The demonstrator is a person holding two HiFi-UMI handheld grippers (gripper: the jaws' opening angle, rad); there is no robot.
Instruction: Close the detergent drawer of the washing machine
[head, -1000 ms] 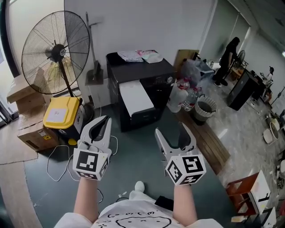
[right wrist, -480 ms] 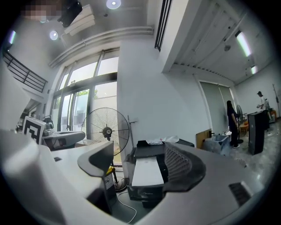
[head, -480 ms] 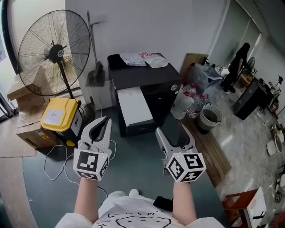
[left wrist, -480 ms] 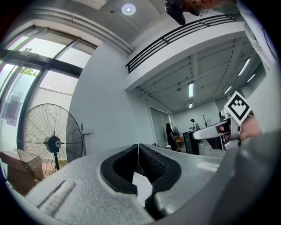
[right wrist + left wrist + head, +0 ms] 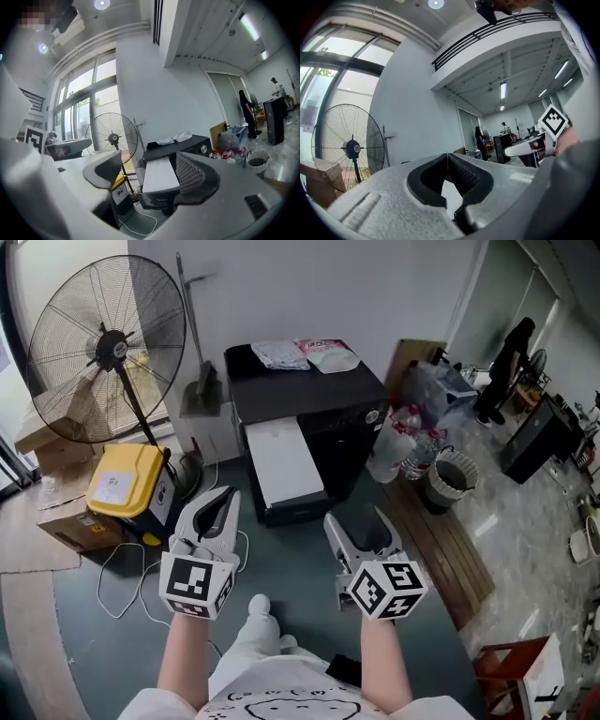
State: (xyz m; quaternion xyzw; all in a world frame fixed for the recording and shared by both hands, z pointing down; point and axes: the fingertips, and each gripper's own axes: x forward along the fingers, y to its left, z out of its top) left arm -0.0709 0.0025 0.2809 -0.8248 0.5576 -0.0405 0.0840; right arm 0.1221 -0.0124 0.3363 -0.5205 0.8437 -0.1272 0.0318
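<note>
Left claw [image 5: 221, 495] [image 5: 448, 160]: jaws together, nothing in them. Right claw [image 5: 355, 520] [image 5: 149, 171]: jaws apart, empty. Both are held in the air, side by side, touching nothing. Washing machine [image 5: 323, 401] is ahead of both and well apart. Its detergent drawer [image 5: 281, 457] [image 5: 160, 175], white on top, sticks out of the front towards me, roughly on the line between the claws and framed in the right claw's gap. Fan [image 5: 105, 348] is ahead-left of the left claw, yellow box [image 5: 127, 482] just left of it.
</note>
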